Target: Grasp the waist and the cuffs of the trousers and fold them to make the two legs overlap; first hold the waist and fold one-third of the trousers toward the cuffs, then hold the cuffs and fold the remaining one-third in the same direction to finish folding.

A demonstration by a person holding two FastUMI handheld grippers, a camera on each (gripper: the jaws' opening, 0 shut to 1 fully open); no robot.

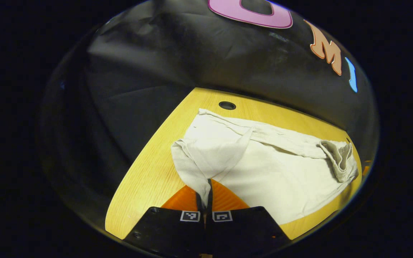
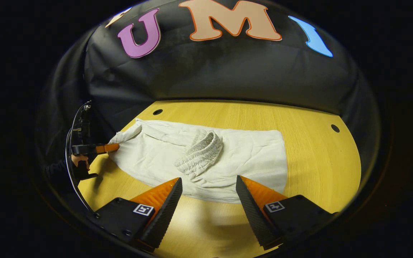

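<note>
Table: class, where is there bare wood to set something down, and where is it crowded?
Free: the wide strip of table right of the trousers, and the near edge under the open right gripper. Crowded: the far end, where the left gripper pinches cloth.

One pair of cream trousers (image 2: 228, 157), two grippers, left gripper (image 1: 205, 191) and right gripper (image 2: 209, 195), one wooden surface (image 2: 317, 157), two round holes in it

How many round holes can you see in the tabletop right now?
2 in the right gripper view: one hole at the far left corner beside the trousers, another hole at the far right. More may lie hidden under the cloth.
</note>
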